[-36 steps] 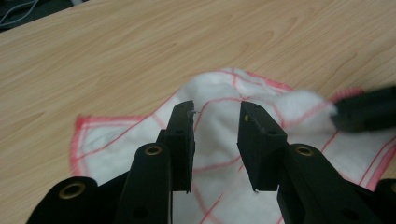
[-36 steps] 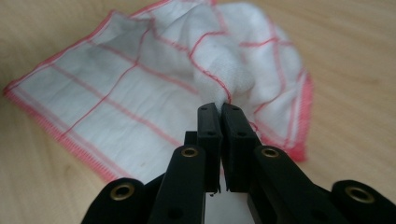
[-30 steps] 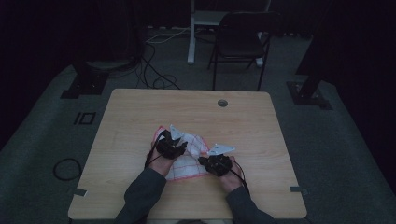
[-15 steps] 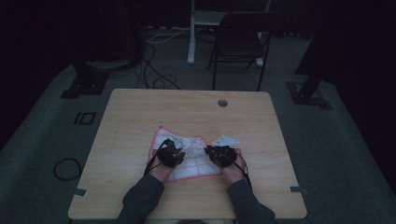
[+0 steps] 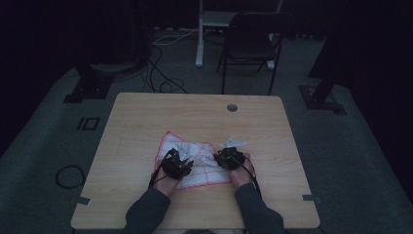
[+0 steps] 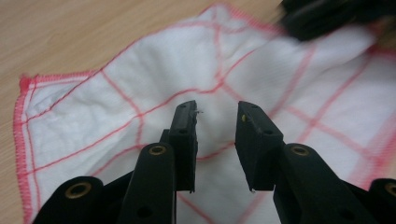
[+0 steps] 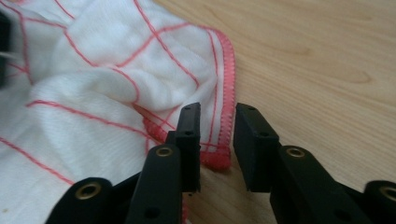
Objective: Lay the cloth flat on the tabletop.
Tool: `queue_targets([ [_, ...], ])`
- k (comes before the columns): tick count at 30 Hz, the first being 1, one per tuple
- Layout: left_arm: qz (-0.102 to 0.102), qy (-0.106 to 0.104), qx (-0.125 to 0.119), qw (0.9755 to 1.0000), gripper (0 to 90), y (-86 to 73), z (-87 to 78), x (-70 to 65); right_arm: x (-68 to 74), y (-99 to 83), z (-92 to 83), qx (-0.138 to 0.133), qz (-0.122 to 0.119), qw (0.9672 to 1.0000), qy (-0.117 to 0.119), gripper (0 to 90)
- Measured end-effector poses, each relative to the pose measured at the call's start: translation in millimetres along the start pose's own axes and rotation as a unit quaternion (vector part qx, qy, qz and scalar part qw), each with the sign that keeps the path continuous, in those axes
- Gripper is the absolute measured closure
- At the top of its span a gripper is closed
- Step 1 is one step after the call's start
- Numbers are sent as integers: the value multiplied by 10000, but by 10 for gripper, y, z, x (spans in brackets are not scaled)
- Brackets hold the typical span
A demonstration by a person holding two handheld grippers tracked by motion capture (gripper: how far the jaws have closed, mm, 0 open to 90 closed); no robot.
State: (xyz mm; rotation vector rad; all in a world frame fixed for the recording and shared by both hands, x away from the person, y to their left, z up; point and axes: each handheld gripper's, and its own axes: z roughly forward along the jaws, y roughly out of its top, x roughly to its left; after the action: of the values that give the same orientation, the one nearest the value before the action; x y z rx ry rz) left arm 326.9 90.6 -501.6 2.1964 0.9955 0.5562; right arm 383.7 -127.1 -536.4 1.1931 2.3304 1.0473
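Item: white cloth (image 5: pixel 195 163) with red grid lines and a red stitched hem, lying rumpled and partly spread on the wooden table (image 5: pixel 146 122), toward the middle of its near edge.

Left gripper (image 5: pixel 178 163): over the cloth's left half. In the left gripper view (image 6: pixel 215 128) its jaws stand apart above a raised wrinkle, with nothing pinched between them; they have just been closing, then opening a little.

Right gripper (image 5: pixel 229 157): at the cloth's right edge. In the right gripper view (image 7: pixel 217 137) the jaws straddle the hemmed corner (image 7: pixel 219 156), gapped, with no pad pressing on it; they have just been opening, with only that hem between them.

Surroundings: a cable hole (image 5: pixel 232 107) near the far edge of the table; a black folding chair (image 5: pixel 251 46) and loose floor cables (image 5: pixel 160 73) beyond.

Risks, as judged: with both jaws released, the folds may relax and the cloth stay crumpled. A bite at the hem could catch a single layer and drag the whole cloth toward the near edge. Uneven pulls from the two hands would skew the cloth.
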Motion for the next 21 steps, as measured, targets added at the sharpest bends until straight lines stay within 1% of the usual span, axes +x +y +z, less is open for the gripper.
queue_targets([
  [3, 171, -129, -82, 9997, 700, -21, -51, -151, 1, -13, 38, 102, -29, 9999, -64, 721],
  [4, 185, -230, -71, 9995, 705, -33, -47, -193, -2, -12, 39, 99, -18, 9999, -64, 726],
  [6, 197, -416, 7, 9989, 714, -61, -13, -264, -6, -3, 46, 101, -34, 9999, -82, 754],
  [7, 233, -464, 55, 9986, 717, -77, 17, -298, -5, 3, 49, 116, -22, 9999, -91, 776],
  [8, 233, -464, 55, 9986, 719, -77, 17, -298, -6, 10, 53, 130, -46, 9999, -99, 799],
  [9, 310, -532, 183, 9979, 721, -110, 77, -349, -3, 19, 55, 152, -96, 9997, -149, 818],
  [10, 282, -571, 214, 9977, 721, -129, 103, -360, -3, 28, 58, 171, -164, 9995, -215, 827],
  [12, 217, -637, 287, 9973, 726, -169, 148, -353, -27, 38, 58, 200, -161, 9993, -286, 833],
  [14, 117, -696, 335, 9969, 729, -218, 170, -327, -85, 33, 48, 209, -89, 9991, -368, 836],
  [16, 43, -737, 292, 9968, 731, -251, 153, -298, -163, 21, 32, 192, 10, 9989, -435, 838],
  [21, 75, -747, 270, 9968, 733, -301, 112, -282, -347, 3, -7, 220, 101, 9979, -603, 838],
])
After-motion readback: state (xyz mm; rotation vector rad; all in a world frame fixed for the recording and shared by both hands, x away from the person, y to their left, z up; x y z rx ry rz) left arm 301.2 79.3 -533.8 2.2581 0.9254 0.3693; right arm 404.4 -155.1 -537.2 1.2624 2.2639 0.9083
